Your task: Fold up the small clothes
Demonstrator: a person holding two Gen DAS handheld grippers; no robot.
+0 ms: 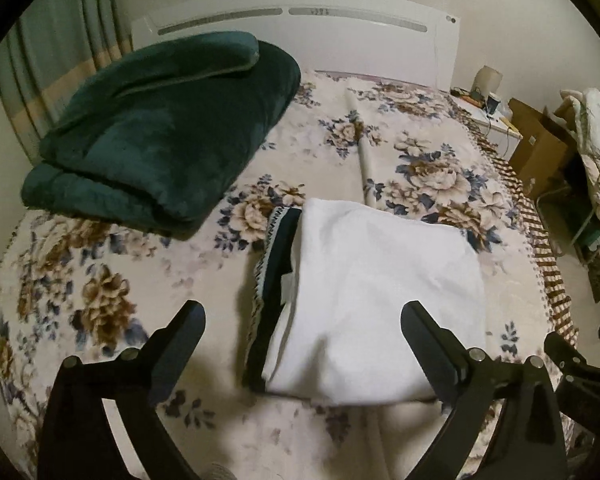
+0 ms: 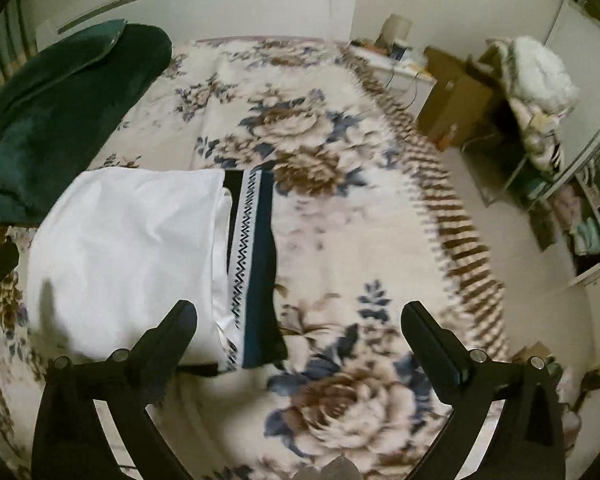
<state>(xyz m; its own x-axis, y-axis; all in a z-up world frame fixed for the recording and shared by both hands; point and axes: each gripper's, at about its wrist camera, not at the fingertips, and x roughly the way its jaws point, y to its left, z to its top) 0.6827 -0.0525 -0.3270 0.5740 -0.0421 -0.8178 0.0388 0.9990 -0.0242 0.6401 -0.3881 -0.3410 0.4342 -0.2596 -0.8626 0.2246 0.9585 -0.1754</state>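
A folded white garment (image 1: 380, 280) (image 2: 132, 248) lies flat on the floral bedspread (image 1: 100, 280) (image 2: 340, 240). A dark navy band with white zigzag trim (image 1: 276, 264) (image 2: 256, 260) shows along one side of it. My left gripper (image 1: 304, 312) hovers open over the garment's near edge, its fingers spread wide and nothing between the pads. My right gripper (image 2: 300, 312) is open too, above the banded side and the bare bedspread beside it. Neither gripper touches the cloth.
A thick folded dark green blanket (image 1: 160, 128) (image 2: 52, 112) lies at the back left by the white headboard (image 1: 300, 40). The bed's fringed edge (image 2: 452, 248) runs along the right. Beyond it stand a cardboard box (image 2: 452, 96), a nightstand and a rack piled with cloth (image 2: 536, 92).
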